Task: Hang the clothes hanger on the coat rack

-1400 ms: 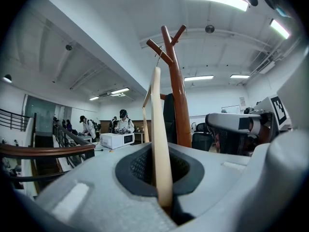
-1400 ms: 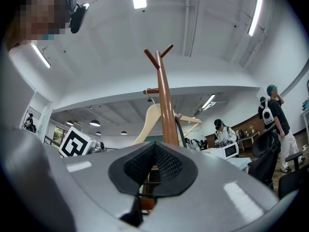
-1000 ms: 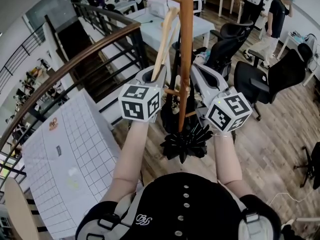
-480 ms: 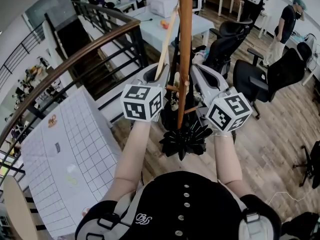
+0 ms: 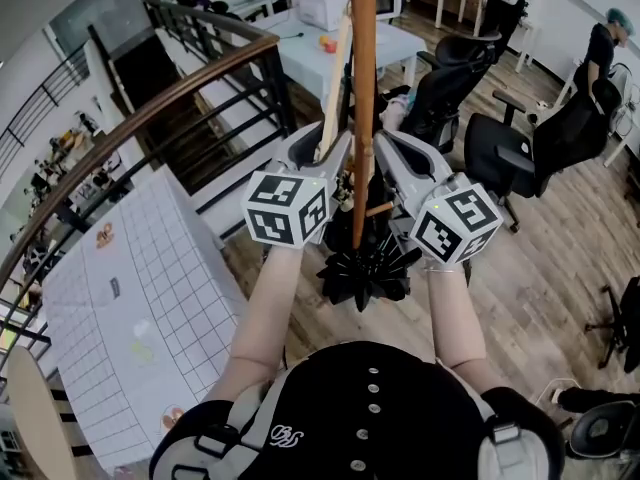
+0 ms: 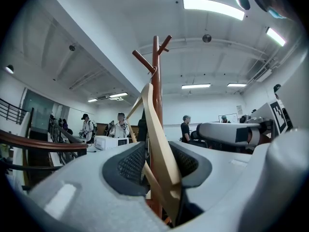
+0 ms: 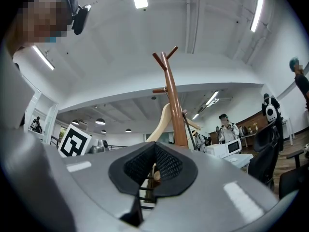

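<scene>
A tall brown coat rack (image 5: 362, 118) is seen straight ahead. A pale wooden clothes hanger (image 5: 337, 83) is leaned close against its pole, one arm slanting down between the jaws of the left hand-held gripper (image 6: 157, 158), which have just been opening. The right hand-held gripper (image 7: 154, 151) is seen with its jaws together.

Head camera looks steeply down past the left gripper (image 5: 322, 148) and right gripper (image 5: 388, 148) onto the tall brown wooden coat rack (image 5: 363, 88) between them. Each gripper camera peers from close behind along its own grey jaws. All three views share the rack and the pale wooden clothes hanger (image 6: 161, 149).
</scene>
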The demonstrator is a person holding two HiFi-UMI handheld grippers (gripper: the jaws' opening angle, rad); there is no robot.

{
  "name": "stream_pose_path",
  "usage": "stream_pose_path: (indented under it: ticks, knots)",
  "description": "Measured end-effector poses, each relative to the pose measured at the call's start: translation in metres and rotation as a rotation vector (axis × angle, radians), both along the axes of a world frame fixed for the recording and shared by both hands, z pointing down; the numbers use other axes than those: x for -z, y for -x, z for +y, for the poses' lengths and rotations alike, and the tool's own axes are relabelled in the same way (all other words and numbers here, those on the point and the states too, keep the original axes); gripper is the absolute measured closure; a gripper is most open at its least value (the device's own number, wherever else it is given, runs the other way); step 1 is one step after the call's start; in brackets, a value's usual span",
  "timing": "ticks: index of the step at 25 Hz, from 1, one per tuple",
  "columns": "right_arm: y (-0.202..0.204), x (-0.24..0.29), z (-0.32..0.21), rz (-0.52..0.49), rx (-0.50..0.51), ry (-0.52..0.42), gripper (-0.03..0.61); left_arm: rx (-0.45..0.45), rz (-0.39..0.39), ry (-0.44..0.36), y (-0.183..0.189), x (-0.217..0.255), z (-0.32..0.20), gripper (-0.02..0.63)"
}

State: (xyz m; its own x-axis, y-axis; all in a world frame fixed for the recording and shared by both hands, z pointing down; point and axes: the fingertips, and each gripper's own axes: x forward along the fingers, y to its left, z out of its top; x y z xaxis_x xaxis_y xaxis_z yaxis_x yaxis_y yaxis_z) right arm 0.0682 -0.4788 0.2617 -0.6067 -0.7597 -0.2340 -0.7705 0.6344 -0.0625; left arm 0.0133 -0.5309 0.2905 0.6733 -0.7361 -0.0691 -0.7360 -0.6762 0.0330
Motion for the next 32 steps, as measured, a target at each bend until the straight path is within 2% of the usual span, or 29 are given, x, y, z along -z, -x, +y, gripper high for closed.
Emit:
stream_pose_path:
  ticks: [3,10,17,25,32]
  knots:
    - [0.0,-0.004,0.008,0.0,0.0,0.01,0.578,-0.005,0.003,-0.001,-0.001,0.001,0.01,0.434]
    - [0.001,-0.013,0.035,0.02,-0.009,0.014,0.578,0.022,0.048,-0.009,0.007,-0.001,0.037,0.425]
    - [-0.004,-0.013,0.07,0.002,-0.013,0.022,0.578,0.07,0.117,-0.052,0.021,0.006,0.074,0.426]
    - [-0.001,-0.018,0.103,0.012,0.01,0.031,0.578,0.115,0.122,-0.041,0.03,-0.001,0.111,0.426]
    - [0.001,-0.032,0.124,0.01,0.028,0.07,0.578,0.131,0.133,-0.015,0.02,-0.016,0.143,0.426]
